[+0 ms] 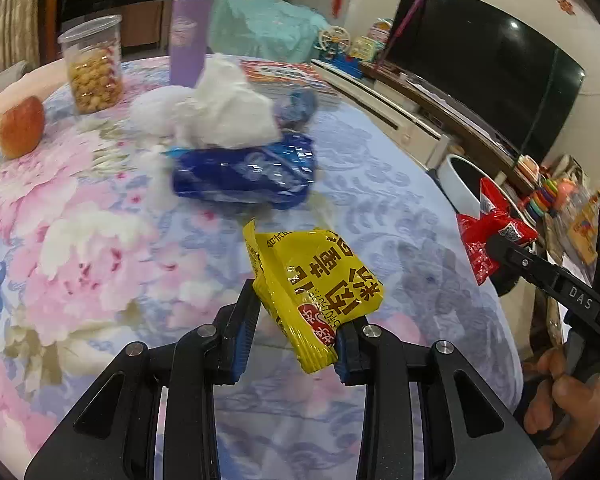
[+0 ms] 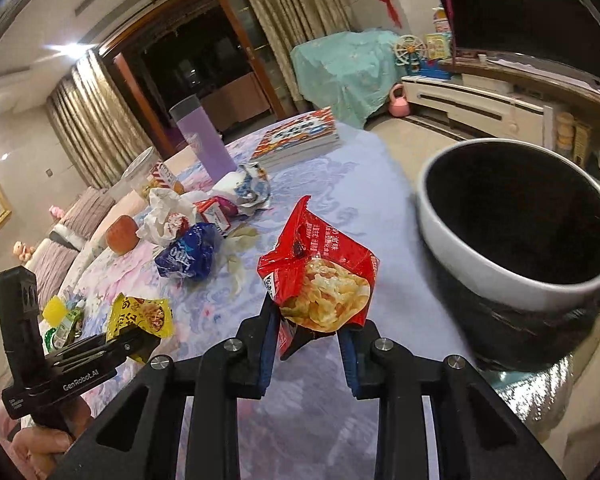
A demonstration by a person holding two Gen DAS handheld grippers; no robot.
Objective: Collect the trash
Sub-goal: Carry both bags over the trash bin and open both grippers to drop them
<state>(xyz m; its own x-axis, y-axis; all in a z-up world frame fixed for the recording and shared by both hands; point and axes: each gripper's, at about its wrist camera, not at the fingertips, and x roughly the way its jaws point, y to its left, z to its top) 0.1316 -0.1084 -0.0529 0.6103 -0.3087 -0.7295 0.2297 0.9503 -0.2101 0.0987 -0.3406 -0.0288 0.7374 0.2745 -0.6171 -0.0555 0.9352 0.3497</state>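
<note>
the left gripper (image 1: 296, 332) has its jaws clamped on a yellow wrapper (image 1: 316, 288), lifted clear of the floral tablecloth (image 1: 100, 220). the right gripper (image 2: 308, 340) is clamped on a red snack bag (image 2: 320, 280), carried just beside the white bin (image 2: 512, 280), likely so both pieces can be dropped in together. the blue packet (image 2: 188, 254) and crumpled tissue (image 1: 224, 108) lie on the cloth, well away from the bin. only the right wrist view shows the bin's dark open mouth; the left wrist view shows little more than its rim, but shows the apple (image 1: 20, 128) and snack jar (image 1: 94, 68) clearly.
</note>
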